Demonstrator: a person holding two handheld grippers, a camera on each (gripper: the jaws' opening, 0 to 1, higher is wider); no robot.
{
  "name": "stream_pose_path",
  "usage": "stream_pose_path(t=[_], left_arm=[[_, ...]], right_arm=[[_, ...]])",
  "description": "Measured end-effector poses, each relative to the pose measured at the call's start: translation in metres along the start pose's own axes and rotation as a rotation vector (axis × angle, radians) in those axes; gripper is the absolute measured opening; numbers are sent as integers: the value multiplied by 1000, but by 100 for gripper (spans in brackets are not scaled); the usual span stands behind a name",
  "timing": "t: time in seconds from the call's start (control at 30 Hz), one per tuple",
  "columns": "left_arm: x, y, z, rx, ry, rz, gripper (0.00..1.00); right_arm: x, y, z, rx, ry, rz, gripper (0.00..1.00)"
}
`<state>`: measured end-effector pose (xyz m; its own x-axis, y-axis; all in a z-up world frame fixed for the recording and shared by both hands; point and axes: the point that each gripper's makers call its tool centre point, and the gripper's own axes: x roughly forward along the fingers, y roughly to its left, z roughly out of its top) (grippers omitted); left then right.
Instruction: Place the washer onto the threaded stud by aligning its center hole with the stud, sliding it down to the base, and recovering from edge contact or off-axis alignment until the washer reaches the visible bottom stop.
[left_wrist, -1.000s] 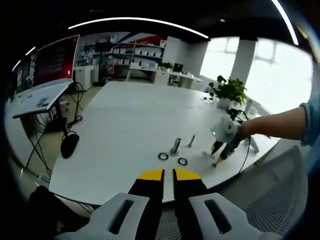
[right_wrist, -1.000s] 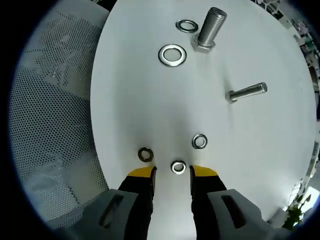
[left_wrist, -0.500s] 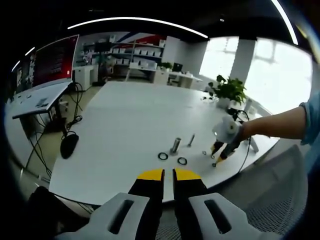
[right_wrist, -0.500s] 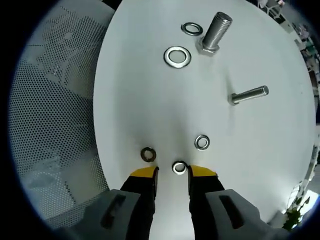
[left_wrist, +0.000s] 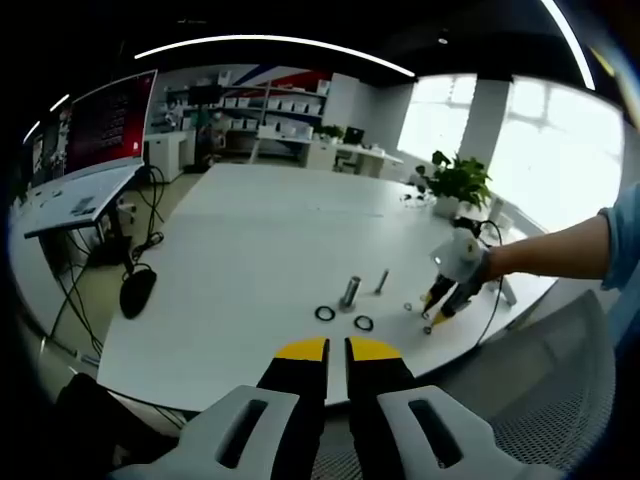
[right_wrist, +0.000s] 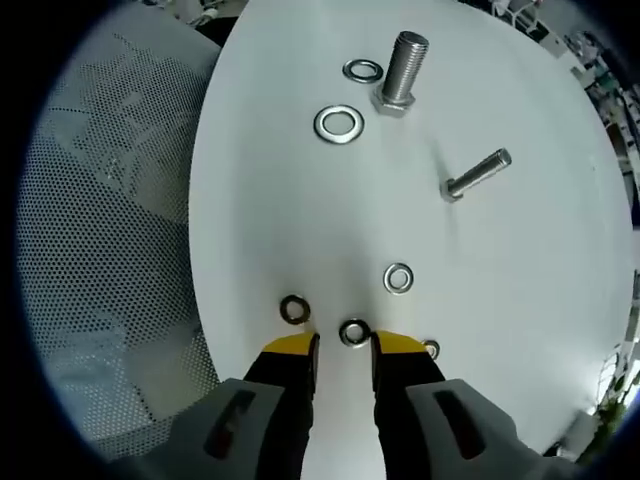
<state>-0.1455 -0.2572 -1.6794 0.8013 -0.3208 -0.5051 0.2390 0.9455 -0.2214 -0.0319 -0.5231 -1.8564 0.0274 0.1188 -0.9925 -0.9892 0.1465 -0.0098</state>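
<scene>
Washer (right_wrist: 353, 333) between right claw (right_wrist: 345, 343) tips

Bright, even light. Daylight from windows (left_wrist: 540, 150) blows out to white; curved ceiling strip light (left_wrist: 280, 42) also on. White table (left_wrist: 260, 240) shows mild glare, soft short shadows beside the bolts (right_wrist: 400, 70). Strong fisheye bending at edges. Left gripper view slightly soft; right gripper view sharper, chair mesh (right_wrist: 100, 250) blurred at the rim.

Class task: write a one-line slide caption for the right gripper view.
Right hand-held gripper closing around a small washer on the white table, thick stud standing beyond.
</scene>
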Motion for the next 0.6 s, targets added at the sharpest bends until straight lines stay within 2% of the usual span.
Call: stream_pose_path(t=[0.13,0.37,0.43,0.6], left_arm=[[0,0,0,-1,1,1,4],[0,0,0,-2,1,2,4],[0,1,0,-2,0,3,4],[0,0,0,-2,-1,2,4]], right_arm=[[0,-4,1,15,-8,-5,16],[0,-1,1,-9,5,2,17],[-1,1,1,0,-3,28,19],[-1,-2,1,53,-44,28,17]])
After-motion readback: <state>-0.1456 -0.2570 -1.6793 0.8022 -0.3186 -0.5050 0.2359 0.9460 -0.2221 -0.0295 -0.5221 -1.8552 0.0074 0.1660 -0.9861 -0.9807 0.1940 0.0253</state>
